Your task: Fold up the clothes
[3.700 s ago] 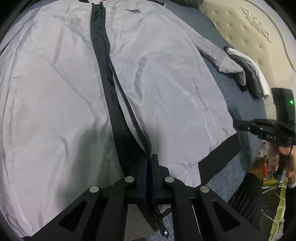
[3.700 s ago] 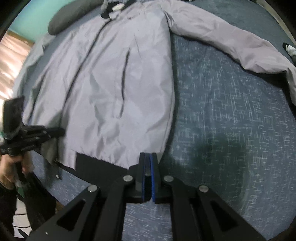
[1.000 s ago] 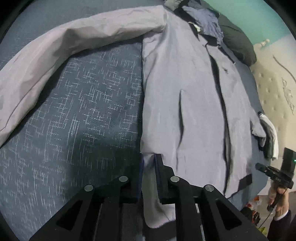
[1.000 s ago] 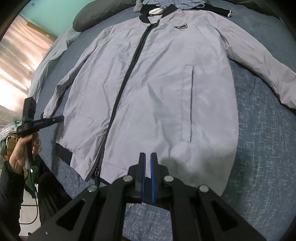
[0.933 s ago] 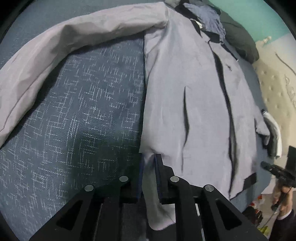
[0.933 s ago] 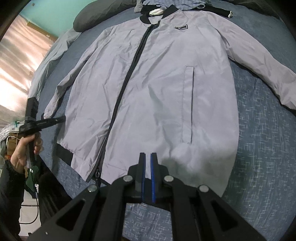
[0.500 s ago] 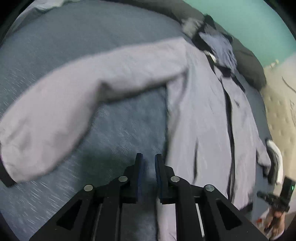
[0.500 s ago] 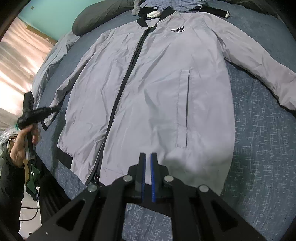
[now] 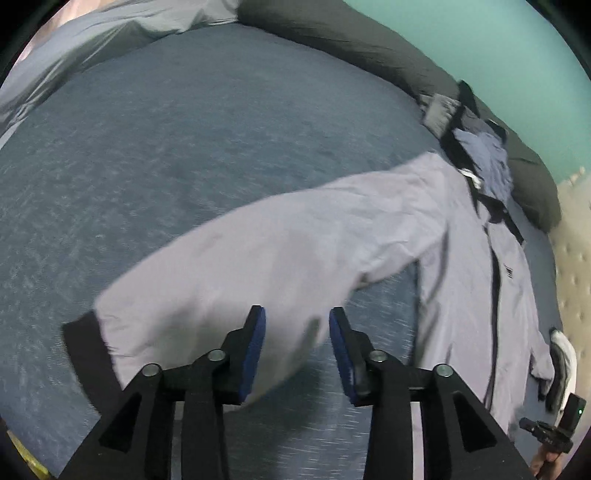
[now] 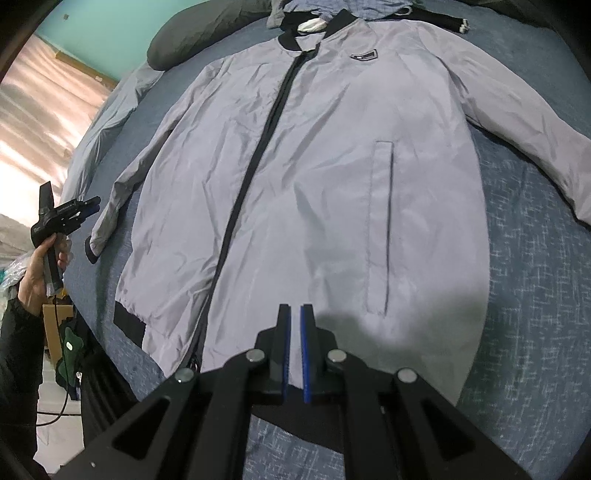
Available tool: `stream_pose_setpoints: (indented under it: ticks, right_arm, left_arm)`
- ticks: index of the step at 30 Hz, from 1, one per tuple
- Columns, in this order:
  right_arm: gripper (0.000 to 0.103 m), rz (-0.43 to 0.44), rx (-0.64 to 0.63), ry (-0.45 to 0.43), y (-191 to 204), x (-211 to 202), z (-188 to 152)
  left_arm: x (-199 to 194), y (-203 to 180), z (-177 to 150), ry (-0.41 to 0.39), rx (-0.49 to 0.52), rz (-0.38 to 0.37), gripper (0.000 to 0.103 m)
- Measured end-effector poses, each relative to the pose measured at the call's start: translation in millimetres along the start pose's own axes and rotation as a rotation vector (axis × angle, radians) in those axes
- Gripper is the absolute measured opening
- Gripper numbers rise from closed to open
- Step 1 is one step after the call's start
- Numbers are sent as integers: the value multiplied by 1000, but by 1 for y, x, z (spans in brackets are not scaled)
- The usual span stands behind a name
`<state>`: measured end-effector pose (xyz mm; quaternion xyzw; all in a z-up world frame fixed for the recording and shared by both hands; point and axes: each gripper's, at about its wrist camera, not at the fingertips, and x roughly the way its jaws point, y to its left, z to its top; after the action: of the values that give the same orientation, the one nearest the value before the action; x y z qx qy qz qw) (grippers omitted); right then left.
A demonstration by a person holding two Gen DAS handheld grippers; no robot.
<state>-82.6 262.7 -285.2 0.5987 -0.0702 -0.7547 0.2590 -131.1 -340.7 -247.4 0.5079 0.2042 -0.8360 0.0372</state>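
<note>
Left wrist: parted claw (image 9: 297, 325) above jacket sleeve (image 9: 280, 254).

Black tool (image 10: 295, 314) arms, blue pads (image 9: 255, 343), silver screws, dark sleeve (image 10: 16, 354)

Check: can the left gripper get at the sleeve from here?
Probably yes. The left gripper is open, with the sleeve spread flat on the bed right ahead of its fingertips and nothing lying between.

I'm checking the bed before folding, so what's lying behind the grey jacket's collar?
Behind the grey jacket collar lies a blue garment, with a dark pillow to one side. The jacket hides whatever lies beneath it.
</note>
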Motion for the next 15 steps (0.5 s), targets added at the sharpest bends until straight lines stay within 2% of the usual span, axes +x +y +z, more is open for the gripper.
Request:
stream_pose_setpoints:
  ticks: [7, 11, 12, 13, 15]
  right_arm:
    - [5, -9, 45, -75, -24, -21, 10]
    - [5, -14, 83, -130, -43, -38, 17]
    - [9, -17, 94, -143, -49, -43, 19]
    - [22, -28, 109, -159, -58, -51, 21]
    - [40, -64, 153, -201, -84, -71, 23]
  left_arm:
    - [20, 21, -8, 44, -29, 1, 41]
    - [26, 15, -16, 40, -32, -5, 41]
    - [26, 12, -17, 36, -31, -11, 41]
    - [26, 8, -18, 32, -28, -17, 41]
    - [25, 0, -20, 25, -21, -28, 41]
